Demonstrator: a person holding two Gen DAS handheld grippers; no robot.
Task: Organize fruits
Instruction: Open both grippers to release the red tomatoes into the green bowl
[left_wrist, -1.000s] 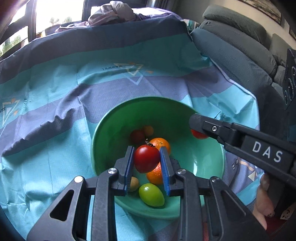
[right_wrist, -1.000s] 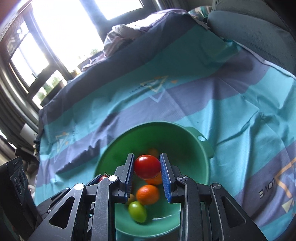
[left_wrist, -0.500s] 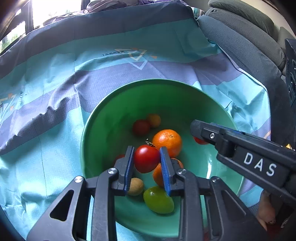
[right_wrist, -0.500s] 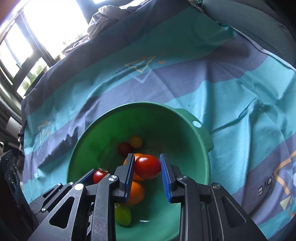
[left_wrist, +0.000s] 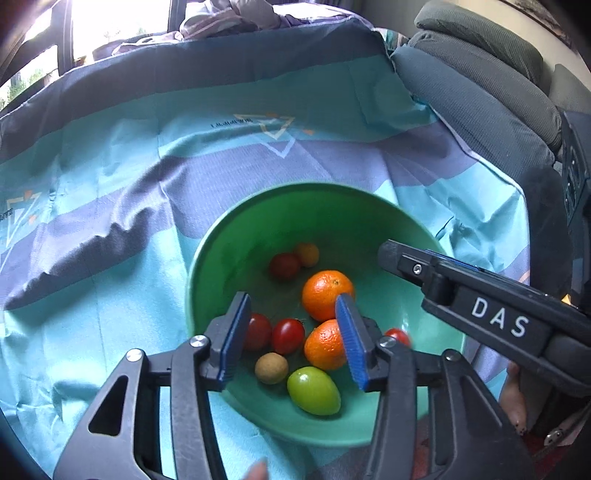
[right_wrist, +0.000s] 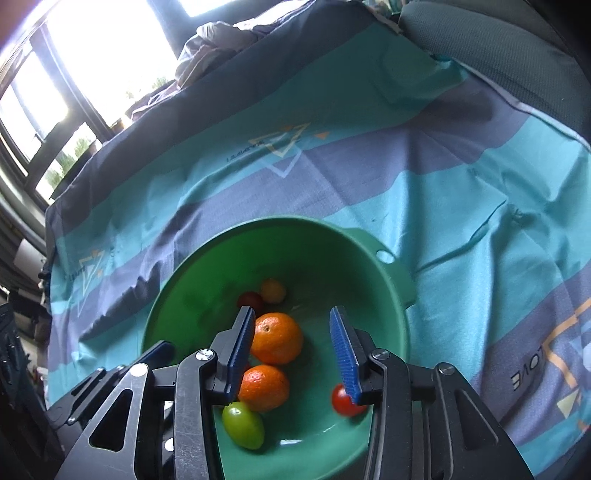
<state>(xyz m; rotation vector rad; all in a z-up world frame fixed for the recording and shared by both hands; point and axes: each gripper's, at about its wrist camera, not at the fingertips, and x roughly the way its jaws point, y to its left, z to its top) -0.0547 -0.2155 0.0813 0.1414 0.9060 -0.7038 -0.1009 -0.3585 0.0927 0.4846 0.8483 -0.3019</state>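
A green bowl (left_wrist: 229, 251) (right_wrist: 207, 280) sits on a striped cloth and holds several fruits: two oranges (left_wrist: 327, 293) (right_wrist: 275, 341), red tomatoes (left_wrist: 288, 334), a green fruit (left_wrist: 314, 389) (right_wrist: 243, 424) and a small brown one (left_wrist: 271, 367). My left gripper (left_wrist: 291, 332) is open and empty just above the bowl's near side. My right gripper (right_wrist: 295, 350) is open and empty over the bowl; a red tomato (right_wrist: 341, 400) lies in the bowl by its right fingertip. The right gripper also shows in the left wrist view (left_wrist: 480, 302).
The teal and purple striped cloth (left_wrist: 147, 184) covers the surface around the bowl. A grey sofa (left_wrist: 480, 92) runs along the right side. Crumpled clothes (right_wrist: 221, 48) lie at the far edge under bright windows. The bowl's handle tab (right_wrist: 384, 258) points right.
Both grippers have opened and let go of their red tomatoes, which now lie in the bowl. Both have drawn back a little above the bowl.
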